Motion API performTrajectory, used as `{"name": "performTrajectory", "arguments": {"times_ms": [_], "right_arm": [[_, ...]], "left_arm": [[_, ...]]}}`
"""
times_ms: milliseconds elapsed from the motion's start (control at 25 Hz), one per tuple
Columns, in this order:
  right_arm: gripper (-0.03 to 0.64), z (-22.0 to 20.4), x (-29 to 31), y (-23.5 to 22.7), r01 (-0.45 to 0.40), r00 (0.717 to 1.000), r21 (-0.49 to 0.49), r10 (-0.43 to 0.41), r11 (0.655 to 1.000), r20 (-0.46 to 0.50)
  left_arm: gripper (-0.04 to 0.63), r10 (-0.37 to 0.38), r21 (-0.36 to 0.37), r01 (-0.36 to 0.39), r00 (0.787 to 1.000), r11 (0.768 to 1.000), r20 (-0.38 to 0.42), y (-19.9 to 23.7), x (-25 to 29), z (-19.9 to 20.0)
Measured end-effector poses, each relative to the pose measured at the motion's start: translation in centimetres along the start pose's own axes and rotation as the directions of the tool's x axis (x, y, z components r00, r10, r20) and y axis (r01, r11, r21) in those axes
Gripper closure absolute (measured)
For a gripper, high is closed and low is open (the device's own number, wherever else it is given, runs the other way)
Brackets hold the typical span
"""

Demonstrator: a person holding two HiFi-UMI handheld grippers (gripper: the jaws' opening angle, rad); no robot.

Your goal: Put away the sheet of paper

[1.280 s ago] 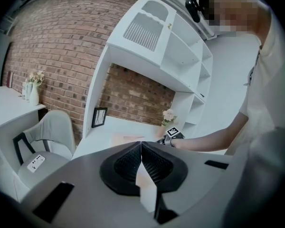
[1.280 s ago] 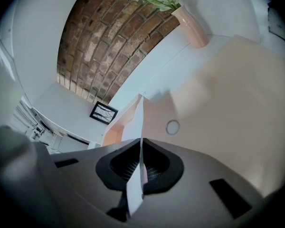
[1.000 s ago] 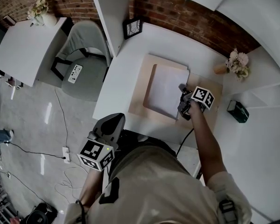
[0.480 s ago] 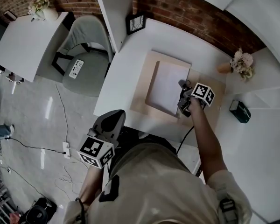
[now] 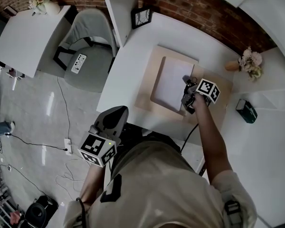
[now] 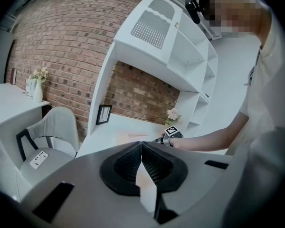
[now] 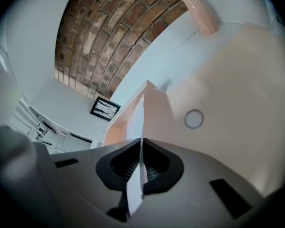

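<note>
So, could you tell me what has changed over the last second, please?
The right gripper, shut on the sheet of paper at its right edge, moved slightly left; the sheet looks narrower. Its left edge stayed on the mat; the left gripper stayed shut and empty.

I see a white sheet of paper [image 5: 172,82] and a pale beige mat [image 5: 146,90]. The desk [image 5: 128,70] is white, the wall [image 5: 199,8] red-brown brick. At centre right, the marker cube [image 5: 207,90] has black-and-white squares.
</note>
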State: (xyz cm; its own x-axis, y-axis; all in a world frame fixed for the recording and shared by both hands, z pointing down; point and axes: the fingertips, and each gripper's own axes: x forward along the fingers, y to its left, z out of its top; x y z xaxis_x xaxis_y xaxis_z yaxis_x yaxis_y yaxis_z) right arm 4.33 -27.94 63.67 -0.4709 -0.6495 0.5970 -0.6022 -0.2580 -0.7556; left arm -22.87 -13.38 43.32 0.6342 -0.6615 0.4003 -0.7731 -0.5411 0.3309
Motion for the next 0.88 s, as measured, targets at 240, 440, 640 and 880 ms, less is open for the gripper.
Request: {"name": "performTrajectory", "arguments": {"times_ms": [240,440,640,880], "right_arm": [[0.589,-0.3,0.6,0.6,-0.001,1.000,-0.001,0.001,1.000,-0.005],[0.589,-0.6,1.1,0.9,-0.003,1.000,-0.002,0.003,1.000,-0.011],[0.589,-0.7,1.5,1.0,-0.003,1.000,0.003,0.003,1.000,-0.011],[0.589,-0.8,1.7,1.2,-0.001,1.000,0.008,0.001,1.000,-0.013]], "left_arm": [[0.578,0.003,-0.009,-0.003,1.000,1.000,-0.004,0.5,-0.2,-0.1],[0.578,0.002,-0.013,-0.003,1.000,1.000,-0.008,0.7,-0.2,-0.3],[0.577,0.002,-0.015,-0.002,1.000,1.000,-0.011,0.9,-0.1,-0.4],[0.578,-0.001,-0.017,0.001,1.000,1.000,-0.016,1.1,0.1,-0.3]]}}
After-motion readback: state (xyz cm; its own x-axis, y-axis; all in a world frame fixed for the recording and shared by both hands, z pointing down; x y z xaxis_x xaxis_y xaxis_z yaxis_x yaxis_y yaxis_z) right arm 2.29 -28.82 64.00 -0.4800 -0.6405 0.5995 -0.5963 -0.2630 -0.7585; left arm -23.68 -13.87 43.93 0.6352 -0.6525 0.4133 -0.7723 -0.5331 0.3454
